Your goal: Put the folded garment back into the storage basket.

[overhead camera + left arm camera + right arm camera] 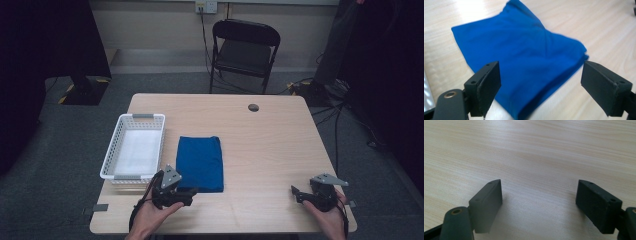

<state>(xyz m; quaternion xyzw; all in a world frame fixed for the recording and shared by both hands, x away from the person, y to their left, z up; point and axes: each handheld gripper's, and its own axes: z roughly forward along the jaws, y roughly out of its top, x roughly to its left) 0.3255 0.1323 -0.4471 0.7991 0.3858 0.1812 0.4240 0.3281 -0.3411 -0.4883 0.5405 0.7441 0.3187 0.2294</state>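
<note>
High view had the folded blue cloth (pixel 200 163) at frame centre-left on the wooden surface (pixel 270 145), just right of a white basket (pixel 134 145); left gripper (pixel 192 190) gaped empty at its lower edge, right gripper (pixel 294 192) gaped empty lower right.

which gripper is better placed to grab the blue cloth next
Left. The left gripper sits at the blue cloth, fingers open toward its near corner; the right gripper faces bare table.

The folded blue cloth (pixel 524 57) looks soft, matt and lightly creased. It lies on a pale wood-grain table (pixel 529 152) with a smooth, faintly glossy finish. The white perforated plastic basket (pixel 112 150) looks smooth.
</note>
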